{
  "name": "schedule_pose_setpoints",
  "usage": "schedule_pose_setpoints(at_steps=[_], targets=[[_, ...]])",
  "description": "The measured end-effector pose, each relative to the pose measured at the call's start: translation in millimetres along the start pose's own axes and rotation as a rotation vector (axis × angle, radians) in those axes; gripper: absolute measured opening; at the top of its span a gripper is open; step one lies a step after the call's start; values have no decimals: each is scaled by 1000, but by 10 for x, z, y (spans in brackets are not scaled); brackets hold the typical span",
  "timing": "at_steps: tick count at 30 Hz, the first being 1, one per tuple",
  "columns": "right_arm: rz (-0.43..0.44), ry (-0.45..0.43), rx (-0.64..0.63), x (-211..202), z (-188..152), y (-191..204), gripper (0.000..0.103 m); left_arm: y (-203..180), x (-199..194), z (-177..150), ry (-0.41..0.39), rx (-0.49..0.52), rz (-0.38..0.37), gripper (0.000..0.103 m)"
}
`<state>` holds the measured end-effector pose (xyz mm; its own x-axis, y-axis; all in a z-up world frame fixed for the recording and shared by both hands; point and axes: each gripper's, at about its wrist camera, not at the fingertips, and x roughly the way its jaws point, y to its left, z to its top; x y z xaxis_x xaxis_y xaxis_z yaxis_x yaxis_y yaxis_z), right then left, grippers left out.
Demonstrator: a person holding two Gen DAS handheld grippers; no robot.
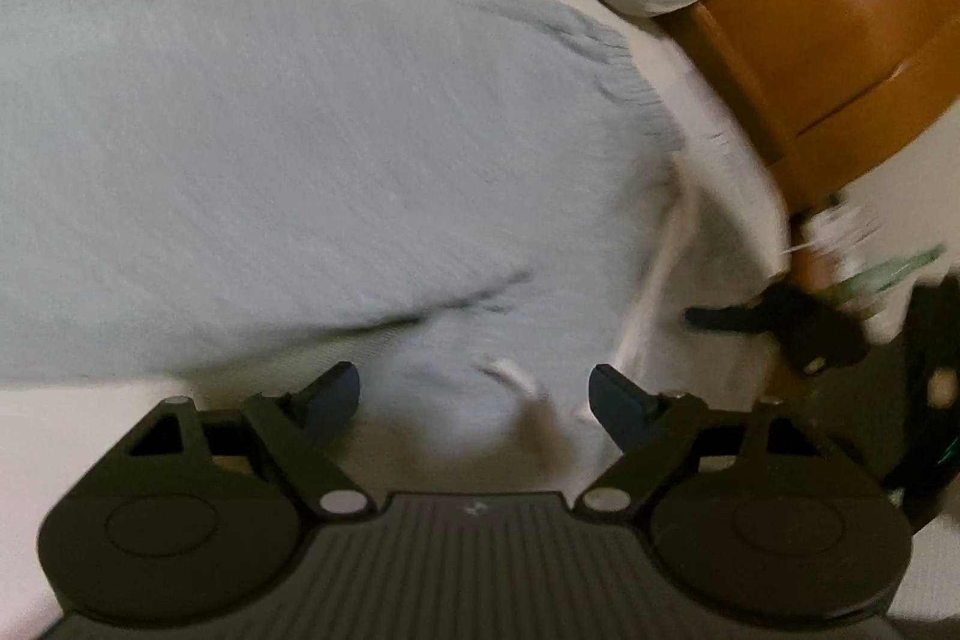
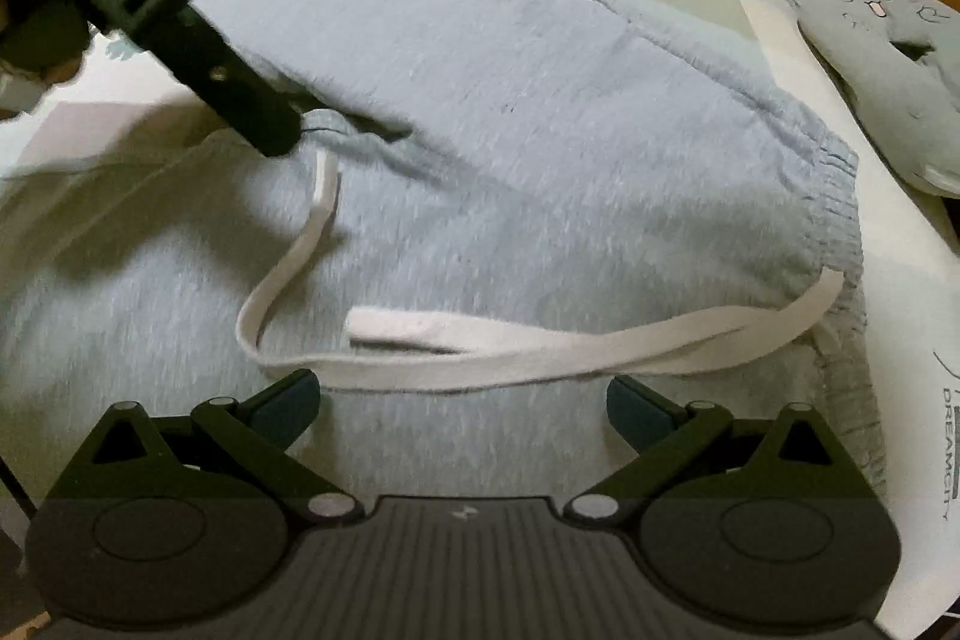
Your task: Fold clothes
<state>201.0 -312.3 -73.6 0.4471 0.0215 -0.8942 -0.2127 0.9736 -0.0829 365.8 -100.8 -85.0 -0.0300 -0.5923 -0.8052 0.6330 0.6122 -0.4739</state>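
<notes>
left tool [image 1: 474, 400]: agape, empty | right tool [image 2: 462, 409]: agape, empty | fleecy grey sweatpants [image 2: 510, 100], flat white drawstring [image 2: 480, 358]

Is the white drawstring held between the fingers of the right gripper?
No, the white drawstring lies loose on the grey sweatpants, and the right gripper is open with nothing between its fingers.

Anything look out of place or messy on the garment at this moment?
Yes: the white drawstring lies loose in a long loop across the grey sweatpants instead of tucked at the waistband. Nothing looks torn or spilled.
</notes>
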Motion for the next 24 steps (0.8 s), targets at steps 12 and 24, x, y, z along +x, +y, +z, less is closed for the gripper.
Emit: schedule_pose_setpoints(at_steps=[12, 24], targets=[[67, -5, -91, -34, -12, -63, 103, -202, -330, -933, 208, 89, 134, 85], [-160, 37, -42, -153, -193, -40, 103, 276, -955, -1135, 144, 74, 156, 85]])
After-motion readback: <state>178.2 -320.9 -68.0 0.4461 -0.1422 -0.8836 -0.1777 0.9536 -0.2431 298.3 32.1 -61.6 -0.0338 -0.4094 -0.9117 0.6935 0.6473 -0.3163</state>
